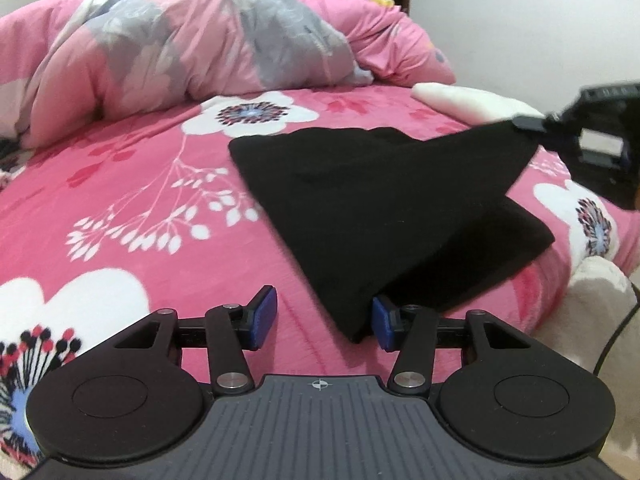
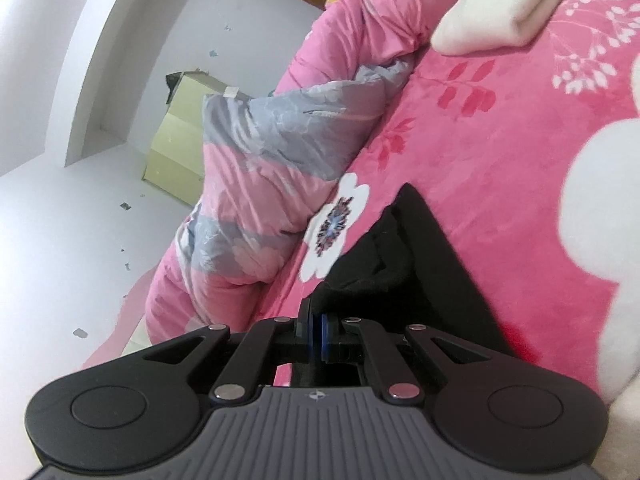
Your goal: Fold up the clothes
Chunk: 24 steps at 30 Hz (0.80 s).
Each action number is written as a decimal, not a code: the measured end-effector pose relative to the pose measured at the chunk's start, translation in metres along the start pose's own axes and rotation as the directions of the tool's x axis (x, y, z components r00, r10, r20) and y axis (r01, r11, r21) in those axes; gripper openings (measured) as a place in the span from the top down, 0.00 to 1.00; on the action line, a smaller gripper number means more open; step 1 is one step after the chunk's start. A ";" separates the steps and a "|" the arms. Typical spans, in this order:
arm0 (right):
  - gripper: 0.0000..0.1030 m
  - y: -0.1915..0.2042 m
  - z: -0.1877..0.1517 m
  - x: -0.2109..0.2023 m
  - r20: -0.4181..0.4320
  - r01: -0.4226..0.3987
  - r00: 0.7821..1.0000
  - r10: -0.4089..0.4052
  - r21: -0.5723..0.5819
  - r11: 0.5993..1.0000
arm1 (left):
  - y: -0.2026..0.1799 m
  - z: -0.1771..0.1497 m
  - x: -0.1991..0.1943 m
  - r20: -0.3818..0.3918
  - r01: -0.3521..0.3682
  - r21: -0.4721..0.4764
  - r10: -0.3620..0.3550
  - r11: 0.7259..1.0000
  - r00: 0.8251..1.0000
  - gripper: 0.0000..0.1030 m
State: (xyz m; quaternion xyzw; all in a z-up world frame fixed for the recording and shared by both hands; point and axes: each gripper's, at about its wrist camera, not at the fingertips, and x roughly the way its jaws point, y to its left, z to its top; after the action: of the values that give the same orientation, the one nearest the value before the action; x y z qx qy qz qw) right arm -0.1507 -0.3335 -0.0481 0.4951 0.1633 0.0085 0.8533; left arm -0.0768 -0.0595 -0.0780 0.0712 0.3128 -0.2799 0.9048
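Black garment (image 1: 380,200) lies partly folded on the pink bedspread (image 1: 160,184).

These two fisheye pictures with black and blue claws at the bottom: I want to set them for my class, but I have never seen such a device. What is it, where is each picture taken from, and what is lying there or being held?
A person holds a two-finger gripper in each hand, each with a camera looking along its fingers. One picture is from the left gripper, whose jaws stand open, one blue pad beside the near corner of a black garment. The other is from the right gripper, shut on another corner of the same garment and lifting it. The garment lies on a bed with a pink flowered bedspread. Behind are a bunched pink and grey duvet and a folded white cloth.
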 end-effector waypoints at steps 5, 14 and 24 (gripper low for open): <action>0.97 -0.016 -0.010 -0.006 -0.007 0.067 0.998 -0.067 -0.021 0.998 | -0.001 -0.002 -0.004 -0.008 0.014 0.019 -0.013 1.000 1.000 0.75; 0.97 -0.025 -0.022 -0.007 -0.017 0.161 0.986 -0.165 -0.148 0.976 | -0.006 -0.007 0.000 -0.047 0.054 0.068 -0.051 0.996 0.998 0.90; 0.98 -0.026 -0.033 -0.008 -0.022 0.206 0.976 -0.218 -0.236 0.950 | -0.003 -0.008 0.000 -0.054 0.076 0.077 -0.072 0.994 0.996 0.95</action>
State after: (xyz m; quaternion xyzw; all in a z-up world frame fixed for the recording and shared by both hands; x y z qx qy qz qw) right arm -0.1715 -0.3208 -0.0833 0.3711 0.2337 -0.0524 0.8972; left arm -0.0825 -0.0601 -0.0839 0.1025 0.3268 -0.3235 0.8820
